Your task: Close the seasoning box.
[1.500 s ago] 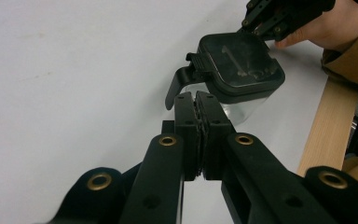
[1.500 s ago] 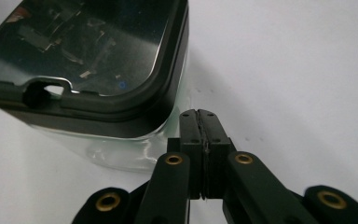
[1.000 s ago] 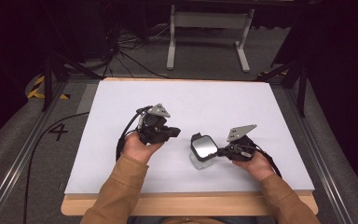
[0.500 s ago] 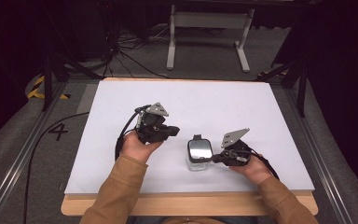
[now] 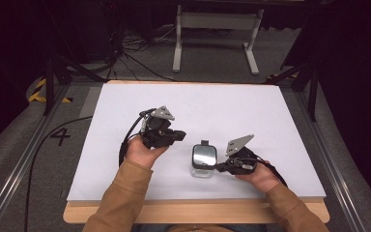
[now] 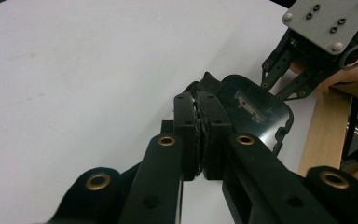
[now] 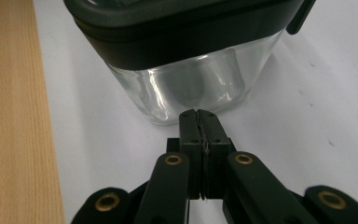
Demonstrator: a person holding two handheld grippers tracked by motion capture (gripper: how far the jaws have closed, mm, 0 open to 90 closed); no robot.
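While the jar [image 5: 203, 161] sits near the counter's [image 5: 270, 111] near edge, your right tongs [image 5: 218, 167] are pressed together, tips just at its glass wall. Your left tongs [image 5: 179, 136] are pressed together too, raised just left of the jar, gripping nothing.

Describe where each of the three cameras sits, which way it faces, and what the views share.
High view: fixed above the person's side, facing forward and down on the white table; forearms, left gripper and right gripper enter from below.
Left gripper view: rides the left gripper, jaws together, facing the container's dark lid and the right gripper beyond.
Right gripper view: rides the right gripper, jaws together, low, facing the glass container.
Shared: all three show the glass container.
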